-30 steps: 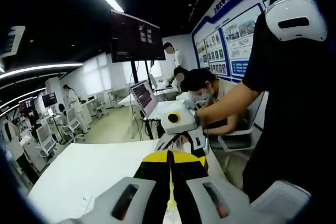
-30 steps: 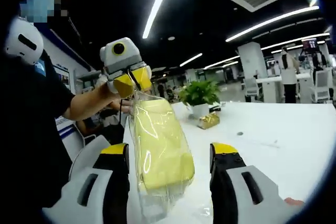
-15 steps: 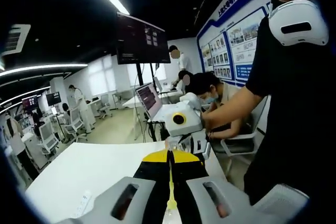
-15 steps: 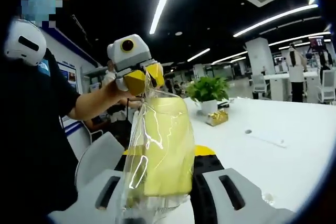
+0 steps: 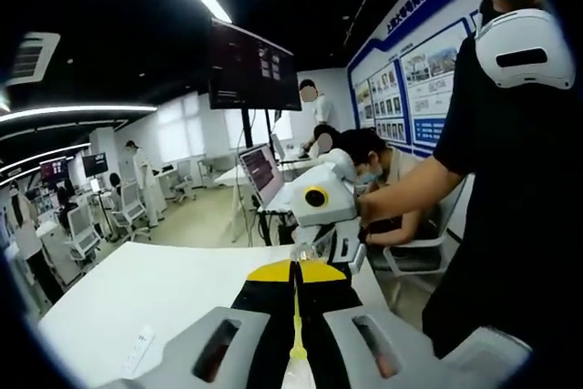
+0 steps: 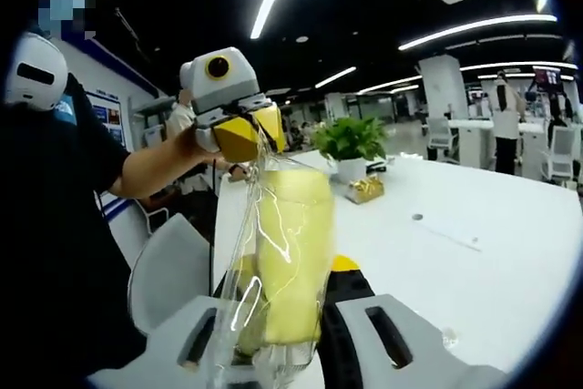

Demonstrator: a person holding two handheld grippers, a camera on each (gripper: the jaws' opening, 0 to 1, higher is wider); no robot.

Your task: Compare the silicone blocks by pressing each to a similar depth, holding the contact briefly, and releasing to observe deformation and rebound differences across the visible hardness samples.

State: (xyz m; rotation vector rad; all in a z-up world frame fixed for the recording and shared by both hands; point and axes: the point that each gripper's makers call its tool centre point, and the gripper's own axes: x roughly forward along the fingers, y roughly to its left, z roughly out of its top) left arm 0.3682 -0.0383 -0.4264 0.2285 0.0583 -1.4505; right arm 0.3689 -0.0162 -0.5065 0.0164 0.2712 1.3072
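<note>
Yellow silicone block (image 6: 290, 261): inside a clear plastic bag (image 6: 239, 293), held above the white table (image 6: 455, 252).
Left gripper (image 6: 248, 138): jaws pinched together on the bag's top edge.
Right gripper (image 6: 273, 353): jaws squeezing the block's lower end.
Wall posters (image 5: 414, 75): writing too small to read.

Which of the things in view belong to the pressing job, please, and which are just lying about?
Job: yellow silicone block in clear plastic bag; left gripper; right gripper.
Lying about: green potted plant; small gold box; white remote control.
</note>
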